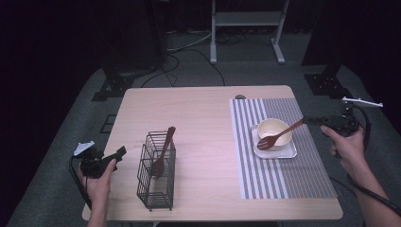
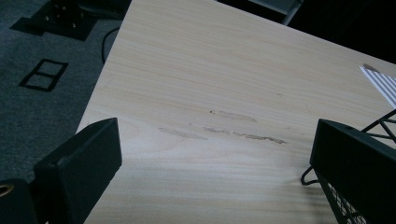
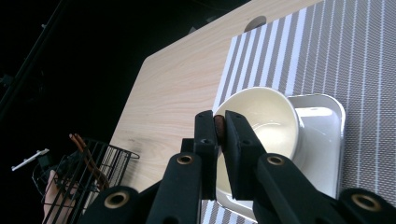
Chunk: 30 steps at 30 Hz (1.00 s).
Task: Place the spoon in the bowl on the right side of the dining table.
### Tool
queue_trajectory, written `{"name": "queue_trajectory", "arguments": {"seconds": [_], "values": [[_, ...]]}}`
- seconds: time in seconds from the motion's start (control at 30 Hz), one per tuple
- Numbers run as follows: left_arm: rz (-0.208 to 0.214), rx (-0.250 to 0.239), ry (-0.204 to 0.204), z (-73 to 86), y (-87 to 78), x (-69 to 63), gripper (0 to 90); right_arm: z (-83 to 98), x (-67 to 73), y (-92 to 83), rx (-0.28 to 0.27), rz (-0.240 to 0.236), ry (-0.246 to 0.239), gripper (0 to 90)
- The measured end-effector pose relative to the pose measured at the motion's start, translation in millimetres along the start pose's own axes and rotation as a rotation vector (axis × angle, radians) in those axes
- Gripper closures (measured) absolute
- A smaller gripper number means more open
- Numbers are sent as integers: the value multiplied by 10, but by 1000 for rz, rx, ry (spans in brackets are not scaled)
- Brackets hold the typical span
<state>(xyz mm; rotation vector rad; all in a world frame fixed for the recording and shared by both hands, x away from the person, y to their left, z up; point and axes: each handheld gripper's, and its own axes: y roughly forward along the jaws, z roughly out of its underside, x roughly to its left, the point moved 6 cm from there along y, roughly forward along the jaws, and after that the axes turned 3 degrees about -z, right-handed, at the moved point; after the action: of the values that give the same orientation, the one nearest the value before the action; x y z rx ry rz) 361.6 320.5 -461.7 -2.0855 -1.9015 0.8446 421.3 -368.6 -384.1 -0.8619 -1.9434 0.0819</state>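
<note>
My right gripper (image 1: 307, 121) (image 3: 219, 117) reaches in from the table's right edge, shut on the handle end of a brown wooden spoon (image 1: 280, 135) (image 3: 218, 130). The spoon slopes down to the left, its head over the front rim of a cream bowl (image 1: 274, 127) (image 3: 266, 114). The bowl sits on a white square tray (image 1: 283, 152) (image 3: 324, 135). At the table's left edge my left gripper (image 1: 118, 153) (image 2: 217, 140) is open, with bare tabletop between its jaws. A black wire basket (image 1: 156, 182) (image 2: 373, 126) beside it holds a second wooden spoon (image 1: 163, 151).
A grey and white striped placemat (image 1: 283, 179) (image 3: 355, 56) covers the right part of the wooden table (image 1: 198, 118) (image 2: 210, 74). A cable hole (image 1: 240, 97) sits at the far edge. Beyond the table are a white frame's legs (image 1: 246, 28), black stands and floor cables.
</note>
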Motion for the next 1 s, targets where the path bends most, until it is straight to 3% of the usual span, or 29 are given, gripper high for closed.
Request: {"name": "queue_trajectory", "arguments": {"seconds": [1.0], "values": [[2, 4, 1, 8, 10, -13, 12, -116, -207, -259, -94, 51, 54, 832]]}}
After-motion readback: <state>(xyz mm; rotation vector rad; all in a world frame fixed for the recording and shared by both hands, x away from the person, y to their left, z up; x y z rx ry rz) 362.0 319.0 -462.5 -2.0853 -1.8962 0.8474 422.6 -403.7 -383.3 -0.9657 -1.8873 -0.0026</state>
